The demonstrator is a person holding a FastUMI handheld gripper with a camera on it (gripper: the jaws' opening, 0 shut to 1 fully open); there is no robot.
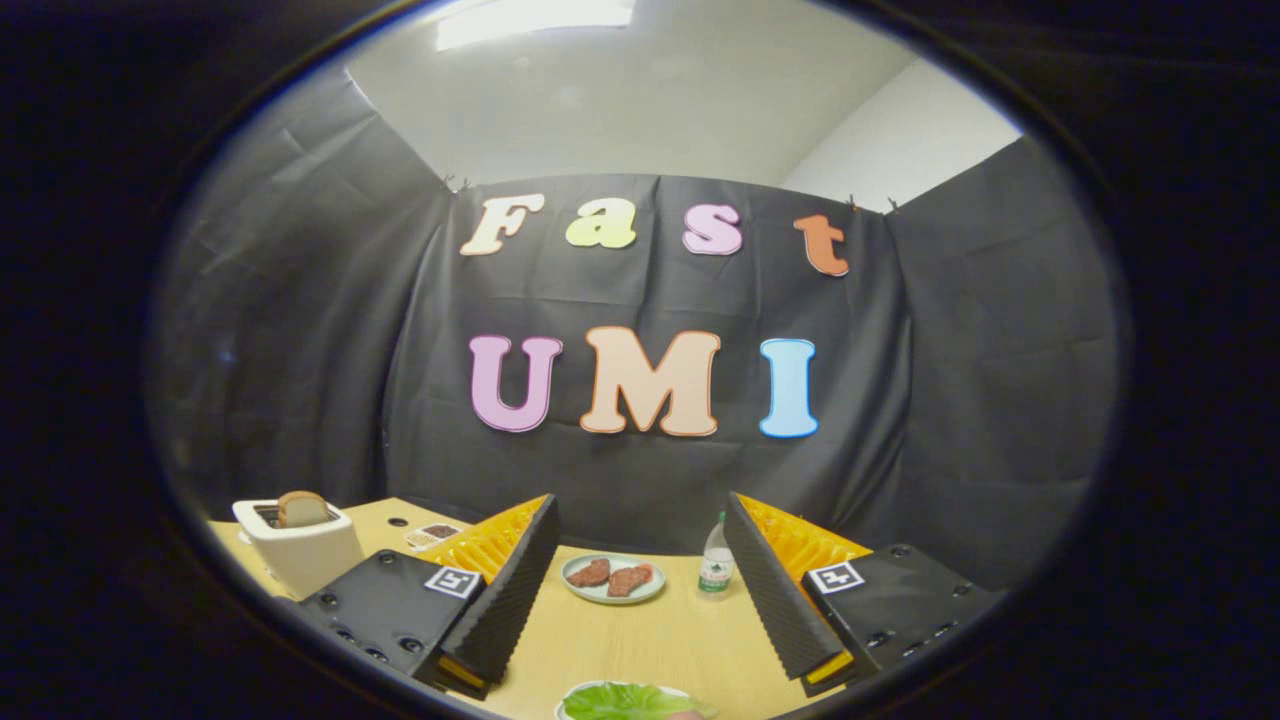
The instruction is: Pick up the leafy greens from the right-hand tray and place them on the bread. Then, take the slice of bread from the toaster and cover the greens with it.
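The leafy greens lie on a pale tray at the near edge of the table, low between the two fingers and partly cut off, so little of the tray shows. A pinkish bit sits at the greens' right end; what it is cannot be told.

The hand-held gripper hangs above the table with its fingers wide apart, holding nothing; the greens sit just below the gap between them.

Beyond the fingers, in the middle of the table, a light plate carries two reddish-brown pieces that look like meat. Just right of that plate stands a small clear bottle with a green label, upright, close to the inner face of the right finger.

To the left, beyond the left finger, a white toaster stands near the table's corner with a slice of bread sticking up out of its slot. Between the toaster and the left finger lies a small dish with dark bits in it, too small to identify.
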